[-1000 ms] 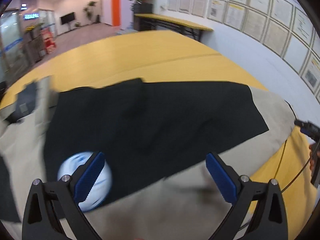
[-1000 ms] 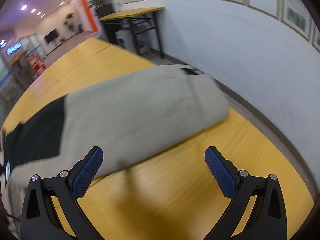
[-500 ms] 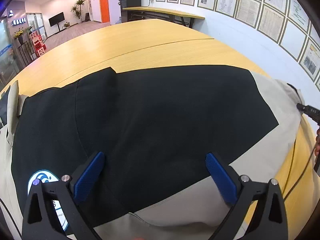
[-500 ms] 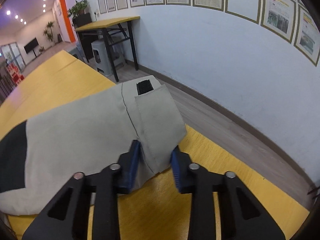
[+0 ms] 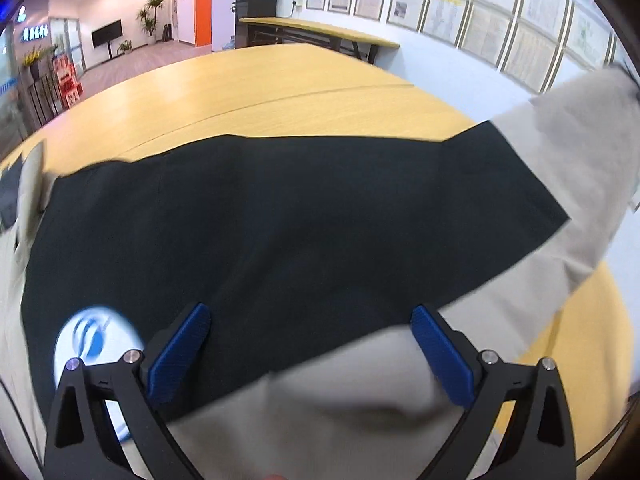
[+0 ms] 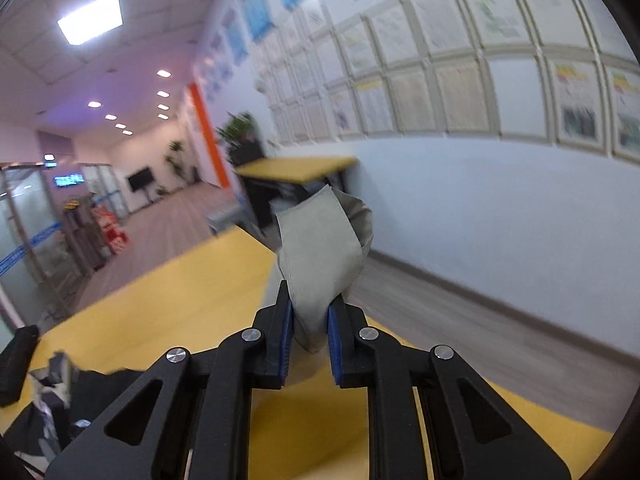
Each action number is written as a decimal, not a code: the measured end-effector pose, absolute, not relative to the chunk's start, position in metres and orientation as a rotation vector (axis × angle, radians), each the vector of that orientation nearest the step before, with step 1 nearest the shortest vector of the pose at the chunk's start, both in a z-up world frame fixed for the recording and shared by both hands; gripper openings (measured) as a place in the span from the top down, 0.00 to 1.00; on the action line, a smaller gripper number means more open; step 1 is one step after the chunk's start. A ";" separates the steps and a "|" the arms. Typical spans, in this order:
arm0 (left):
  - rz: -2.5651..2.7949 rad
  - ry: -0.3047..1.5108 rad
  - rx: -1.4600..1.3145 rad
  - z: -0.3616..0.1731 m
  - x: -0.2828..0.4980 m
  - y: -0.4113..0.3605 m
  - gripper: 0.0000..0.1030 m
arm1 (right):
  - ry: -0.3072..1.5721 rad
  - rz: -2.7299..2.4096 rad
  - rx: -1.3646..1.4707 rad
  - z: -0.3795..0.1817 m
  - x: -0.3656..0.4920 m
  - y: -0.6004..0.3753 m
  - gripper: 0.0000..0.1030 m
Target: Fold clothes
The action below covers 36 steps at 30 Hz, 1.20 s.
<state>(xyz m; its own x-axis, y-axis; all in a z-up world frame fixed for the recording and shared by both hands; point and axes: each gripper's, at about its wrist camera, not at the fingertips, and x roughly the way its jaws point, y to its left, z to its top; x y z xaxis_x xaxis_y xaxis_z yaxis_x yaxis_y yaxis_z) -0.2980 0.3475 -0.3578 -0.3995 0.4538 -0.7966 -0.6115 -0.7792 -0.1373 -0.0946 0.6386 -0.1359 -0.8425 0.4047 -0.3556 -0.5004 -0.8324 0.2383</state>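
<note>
A black and beige jacket [image 5: 304, 224] lies spread on the yellow table [image 5: 248, 92]. It has a round white and blue logo [image 5: 94, 338] at its lower left. My left gripper [image 5: 310, 344] is open just above the jacket's near part, with nothing between its blue pads. The jacket's beige sleeve [image 5: 576, 152] rises off the table at the right. My right gripper [image 6: 308, 332] is shut on the beige sleeve end [image 6: 324, 256] and holds it up in the air above the table edge.
A second yellow table [image 5: 320, 32] stands by the far wall with a plant behind it. Framed papers cover the wall [image 6: 460, 92] on the right. Dark cloth and a black object [image 6: 18, 364] lie at the table's left in the right wrist view.
My right gripper has lifted the beige sleeve off the table, and its view now tilts up toward the wall. My left gripper has shifted slightly over the jacket and stays open.
</note>
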 end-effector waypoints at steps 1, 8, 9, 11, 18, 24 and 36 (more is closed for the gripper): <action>2.205 0.202 -1.145 -0.349 -0.291 0.331 0.00 | 0.410 2.640 -0.366 -0.119 -0.102 0.619 0.87; 2.394 0.038 -1.014 -0.266 -0.232 0.145 0.00 | 0.265 3.048 -0.355 -0.066 -0.181 0.441 0.91; 2.426 0.002 -1.012 -0.254 -0.215 0.107 0.00 | 0.256 3.101 -0.394 -0.069 -0.190 0.411 0.91; 2.503 -0.059 -1.018 -0.231 -0.193 0.030 0.00 | 0.222 3.199 -0.495 -0.082 -0.212 0.346 0.92; 2.672 -0.097 -1.075 -0.170 -0.122 -0.146 0.00 | 0.117 3.408 -0.903 -0.167 -0.270 0.136 0.92; 2.694 -0.213 -1.095 -0.144 -0.081 -0.242 0.00 | 0.010 3.418 -1.331 -0.262 -0.294 0.005 0.92; 2.631 -0.227 -1.053 -0.171 -0.127 -0.224 0.00 | 0.045 3.515 -1.624 -0.319 -0.264 -0.018 0.53</action>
